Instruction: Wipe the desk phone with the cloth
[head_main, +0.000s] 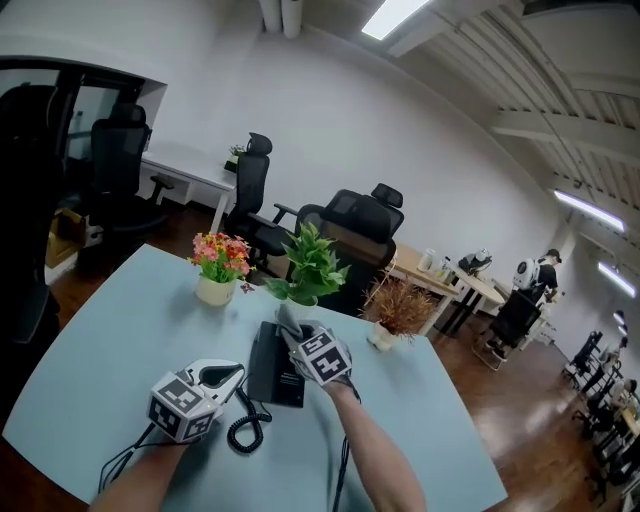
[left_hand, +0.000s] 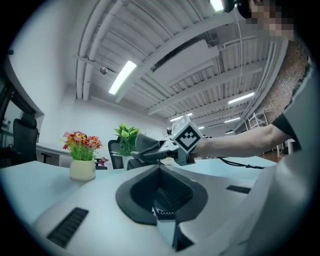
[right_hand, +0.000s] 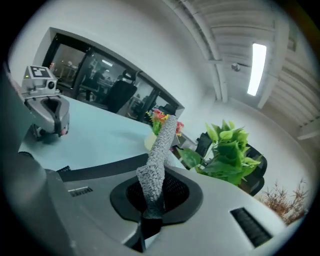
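The black desk phone (head_main: 270, 372) lies on the pale blue table (head_main: 110, 350), its coiled cord (head_main: 246, 430) trailing toward me. My right gripper (head_main: 293, 335) hovers over the phone's far end, shut on a grey cloth (head_main: 288, 318). In the right gripper view the cloth (right_hand: 158, 160) stands up from between the closed jaws (right_hand: 150, 220). My left gripper (head_main: 232, 377) sits just left of the phone, shut with nothing in it (left_hand: 160, 212). The left gripper view shows the right gripper (left_hand: 150, 151) and the cloth (left_hand: 138, 144) ahead. The right gripper view shows the left gripper (right_hand: 49, 120) at far left.
Three pots stand along the table's far side: red and yellow flowers (head_main: 220, 268), a green plant (head_main: 310, 265), and a dried brown plant (head_main: 395, 308). Black office chairs (head_main: 355, 225) stand behind the table. Cables run from both grippers toward the near table edge.
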